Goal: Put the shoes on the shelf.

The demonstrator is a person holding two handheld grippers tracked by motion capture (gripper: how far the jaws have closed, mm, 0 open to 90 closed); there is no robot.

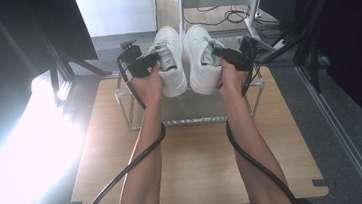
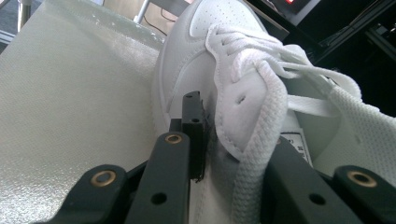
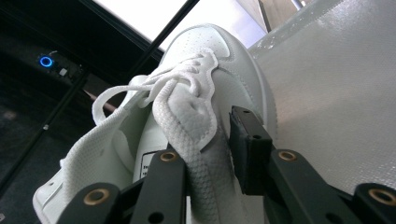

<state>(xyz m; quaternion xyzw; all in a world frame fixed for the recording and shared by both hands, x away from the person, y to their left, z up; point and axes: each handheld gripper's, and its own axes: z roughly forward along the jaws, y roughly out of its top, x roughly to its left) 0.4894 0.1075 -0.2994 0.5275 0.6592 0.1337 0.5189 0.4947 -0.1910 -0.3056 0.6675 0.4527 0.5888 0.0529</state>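
White sneakers are sitting side by side on a clear rack point(image 1: 130, 118) atop the wooden counter point(image 1: 195, 166). Left hand-held gripper point(image 1: 157, 58) is clamping the left sneaker's point(image 1: 171, 62) collar; right hand-held gripper point(image 1: 218, 52) is pinching the right sneaker's point(image 1: 199, 62) collar.

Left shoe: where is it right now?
In the high view the left shoe sits on the rack at the table's far edge, beside the right shoe, clamped by the left gripper.

Lab-like recording room: loose floor cables point(image 1: 221, 15), black frame struts point(image 1: 307, 24), wooden table point(image 1: 195, 166).
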